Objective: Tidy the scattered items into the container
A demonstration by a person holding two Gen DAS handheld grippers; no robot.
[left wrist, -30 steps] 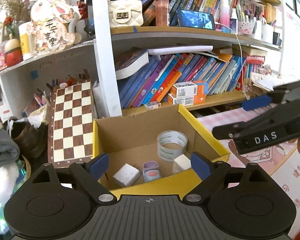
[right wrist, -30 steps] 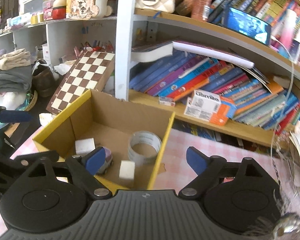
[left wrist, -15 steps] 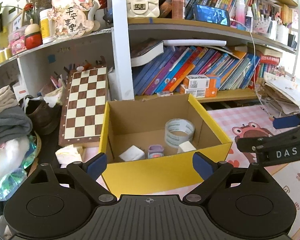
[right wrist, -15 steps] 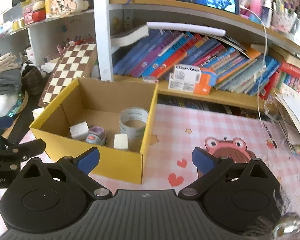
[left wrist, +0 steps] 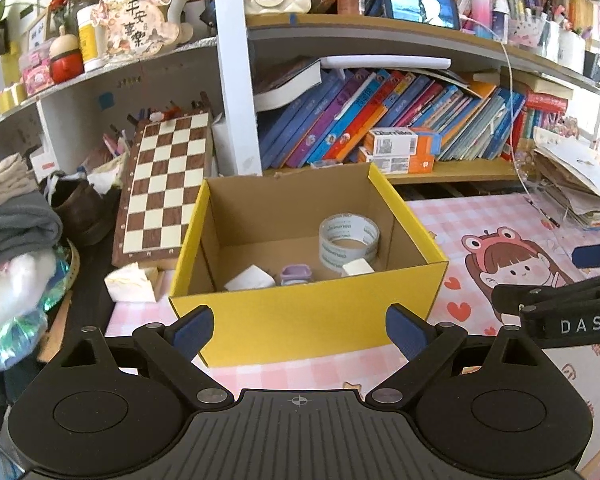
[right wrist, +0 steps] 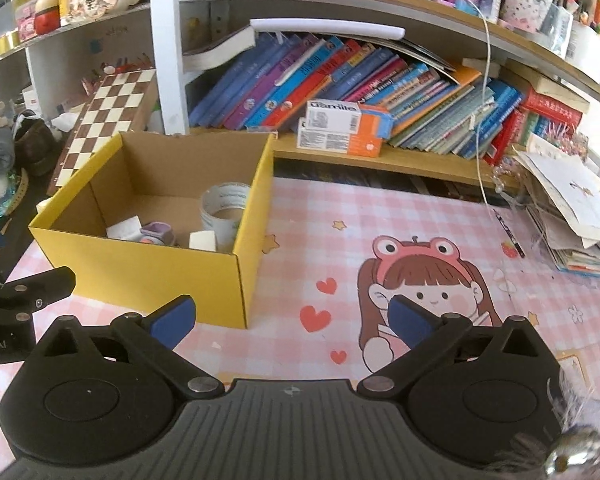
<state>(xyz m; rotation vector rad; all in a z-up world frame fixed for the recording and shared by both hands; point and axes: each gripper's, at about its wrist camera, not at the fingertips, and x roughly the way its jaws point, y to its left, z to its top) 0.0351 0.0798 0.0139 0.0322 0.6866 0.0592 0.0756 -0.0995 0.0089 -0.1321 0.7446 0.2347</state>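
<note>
now the yellow box (left wrist: 300,320) is seen on the pink checked mat (right wrist: 440,232), just in front of the bookshelf, and four things are already lodged inside it: a roll of clear tape (left wrist: 349,242) against the far right wall, a white block (left wrist: 358,268) touching its foot, a small purple item (left wrist: 296,274) and a second white block (left wrist: 250,280) further left. nothing is carried. the left gripper (left wrist: 299,330) is held with its jaws wide and empty, the box's near wall framed between them. the right gripper (right wrist: 291,318) is seen with its jaws opening, only bare mat between them.

by the look of it, the dropping-off step is finished and a search for leftovers is in hand. no loose item is plainly shown on the mat; something pale pink is glimpsed at the far right edge of the right view, too cropped to be named. for the next move, a target would first have to be found, then approached with the jaws wide.

writing is there to be read: "das" on the right gripper's side, "damile" on the white-and-orange carton (right wrist: 342,126) on the shelf, and "平安喜樂" on the rabbit ornament (left wrist: 138,20).
</note>
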